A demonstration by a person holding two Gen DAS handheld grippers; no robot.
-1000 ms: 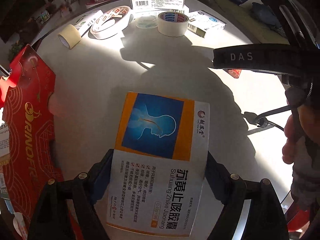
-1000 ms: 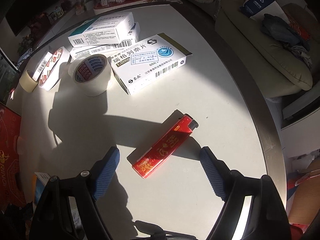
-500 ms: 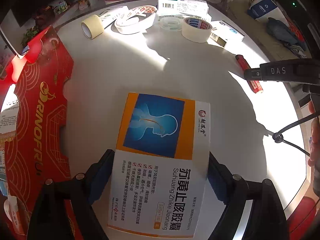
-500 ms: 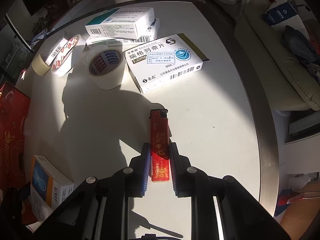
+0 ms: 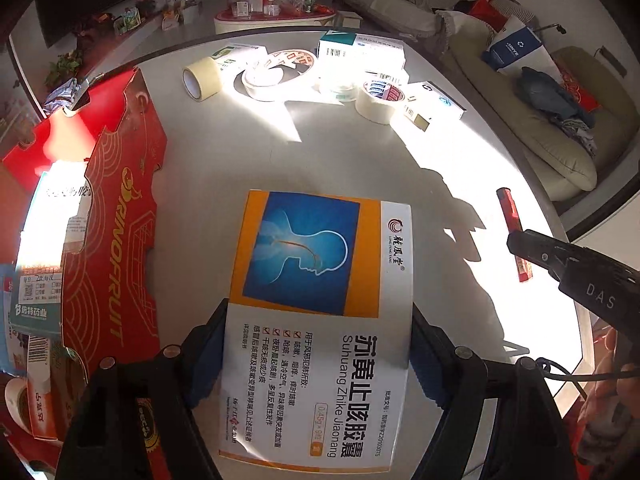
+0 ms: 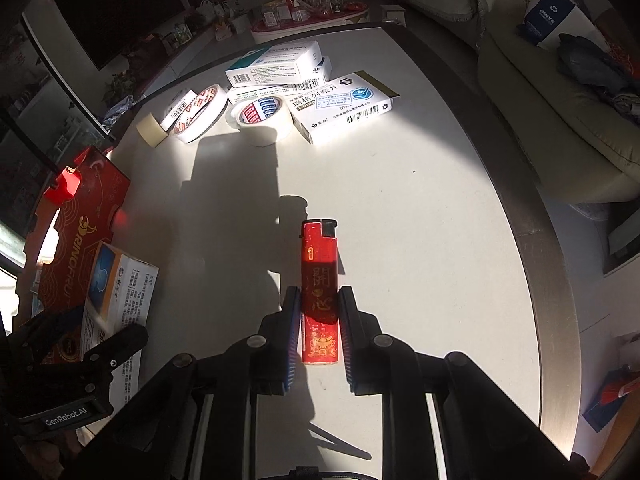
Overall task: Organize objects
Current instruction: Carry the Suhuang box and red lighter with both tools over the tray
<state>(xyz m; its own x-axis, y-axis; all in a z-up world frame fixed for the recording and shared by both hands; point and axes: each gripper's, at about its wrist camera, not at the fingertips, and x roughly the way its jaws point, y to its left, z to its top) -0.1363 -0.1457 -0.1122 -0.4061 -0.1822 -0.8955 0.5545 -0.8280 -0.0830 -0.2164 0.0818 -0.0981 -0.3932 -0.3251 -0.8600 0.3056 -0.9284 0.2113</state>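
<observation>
While both grip | lighter (image 6: 319, 292) near table (image 6: 440, 208) edge | middle bare

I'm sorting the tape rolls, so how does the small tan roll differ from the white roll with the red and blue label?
The small tan roll stands on its edge at the left end of the clutter; the white roll with the red and blue label lies flat beside the medicine boxes. The tan roll is plain and smaller; the white one is wider and printed. Both sit untouched on the white table.
</observation>
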